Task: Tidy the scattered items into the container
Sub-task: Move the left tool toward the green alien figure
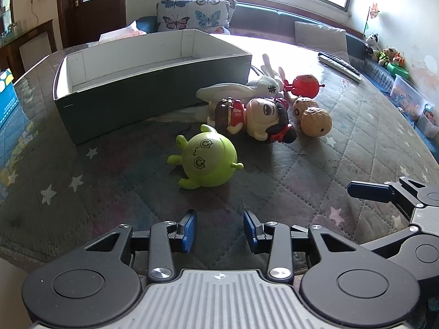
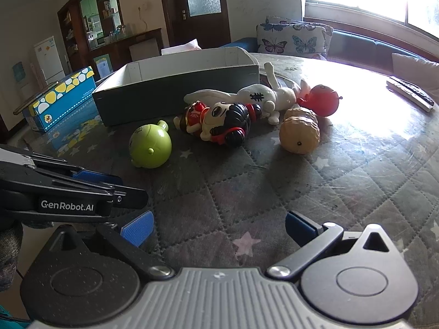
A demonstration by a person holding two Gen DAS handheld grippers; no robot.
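Observation:
A dark open box [image 1: 153, 93] [image 2: 175, 96] with white inner walls stands on the table, nothing visible inside. Toys lie scattered to its right: a green round toy [image 1: 207, 161] [image 2: 151, 145], a black-haired doll in red [image 1: 260, 120] [image 2: 219, 123], a white plush rabbit [image 1: 247, 87] [image 2: 260, 96], a red round toy [image 1: 306, 85] [image 2: 322, 101] and a tan peanut-shaped toy [image 1: 312, 115] [image 2: 299, 131]. My left gripper [image 1: 220, 230] is open, just short of the green toy, holding nothing. My right gripper [image 2: 216, 227] is open wide over bare cloth.
The table carries a quilted dark cloth with stars [image 2: 247, 192]. A blue and yellow carton [image 2: 63, 98] stands left of the box. A remote control [image 1: 340, 67] [image 2: 410, 93] lies at the far right. Butterfly cushions [image 1: 194, 16] sit behind the table.

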